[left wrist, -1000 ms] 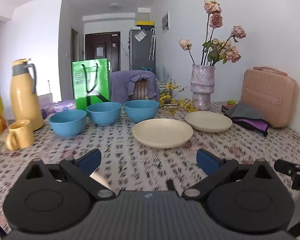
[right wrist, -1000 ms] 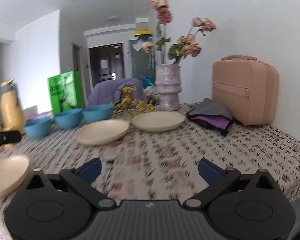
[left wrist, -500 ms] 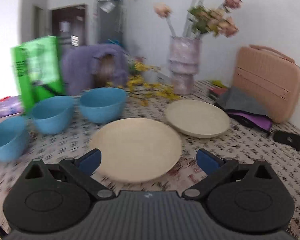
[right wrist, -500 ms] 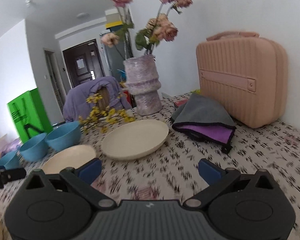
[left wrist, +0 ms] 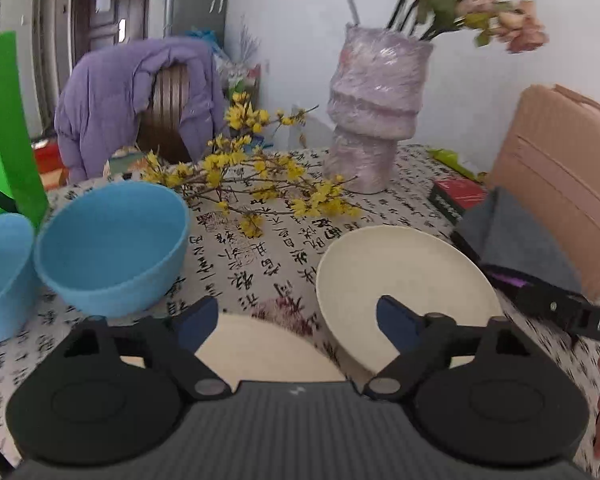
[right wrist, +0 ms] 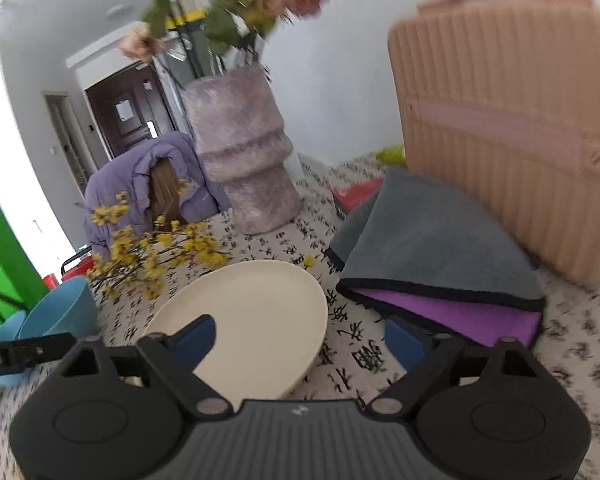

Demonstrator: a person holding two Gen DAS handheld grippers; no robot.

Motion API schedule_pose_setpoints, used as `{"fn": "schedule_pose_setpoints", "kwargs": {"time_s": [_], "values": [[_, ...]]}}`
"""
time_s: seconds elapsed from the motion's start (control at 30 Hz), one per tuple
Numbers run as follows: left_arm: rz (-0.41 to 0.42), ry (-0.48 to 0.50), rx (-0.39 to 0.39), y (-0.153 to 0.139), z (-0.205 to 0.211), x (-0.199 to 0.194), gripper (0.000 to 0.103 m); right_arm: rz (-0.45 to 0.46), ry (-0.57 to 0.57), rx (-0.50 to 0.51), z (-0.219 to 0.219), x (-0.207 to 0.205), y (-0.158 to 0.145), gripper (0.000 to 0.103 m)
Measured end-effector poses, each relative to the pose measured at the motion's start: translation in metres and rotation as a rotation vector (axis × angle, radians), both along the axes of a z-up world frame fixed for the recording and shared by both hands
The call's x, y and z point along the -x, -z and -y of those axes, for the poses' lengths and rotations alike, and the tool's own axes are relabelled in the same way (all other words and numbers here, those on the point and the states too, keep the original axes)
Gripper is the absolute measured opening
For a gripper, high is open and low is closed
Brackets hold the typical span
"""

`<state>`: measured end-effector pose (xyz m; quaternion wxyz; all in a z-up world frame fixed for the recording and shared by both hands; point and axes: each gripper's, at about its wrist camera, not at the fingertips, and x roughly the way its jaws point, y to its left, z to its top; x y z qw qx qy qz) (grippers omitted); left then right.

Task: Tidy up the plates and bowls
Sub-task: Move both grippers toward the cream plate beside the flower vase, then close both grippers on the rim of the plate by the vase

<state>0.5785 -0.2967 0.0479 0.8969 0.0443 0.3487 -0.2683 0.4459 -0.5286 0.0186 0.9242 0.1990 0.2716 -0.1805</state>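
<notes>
Two cream plates lie on the patterned tablecloth. In the left wrist view, the near plate [left wrist: 260,348] sits between the fingers of my open left gripper [left wrist: 298,322], and the far plate [left wrist: 404,276] lies to its right under the right finger. Two blue bowls [left wrist: 112,248] [left wrist: 0,276] stand at the left. In the right wrist view, my open right gripper [right wrist: 300,338] hovers over the near edge of the far plate [right wrist: 252,316], its left finger above the plate. Both grippers are empty.
A lilac vase [left wrist: 374,116] with dried roses and yellow flower sprigs [left wrist: 252,184] stand behind the plates. A grey and purple cloth [right wrist: 432,264] and a pink case [right wrist: 512,128] are at the right. A green bag [left wrist: 4,140] stands at the left.
Both grippers have moved forward over the table toward the plates. The left now straddles the near plate; the right has closed in on the far plate.
</notes>
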Motion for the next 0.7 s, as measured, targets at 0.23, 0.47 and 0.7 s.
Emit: {"fn": "schedule_pose_setpoints", "kwargs": {"time_s": [0.23, 0.47, 0.7], "values": [[-0.069, -0.002, 0.007, 0.021, 0.036, -0.049, 0.058, 0.021, 0.006, -0.059, 0.019, -0.033, 0.029, 0.072], [-0.103, 0.052, -0.027, 0.048, 0.059, -0.070, 0.036, 0.128, -0.023, -0.101, 0.030, -0.029, 0.051, 0.048], [-0.121, 0.071, -0.047, 0.058, 0.070, -0.078, 0.016, 0.057, -0.032, -0.083, 0.033, -0.036, 0.059, 0.028]]}}
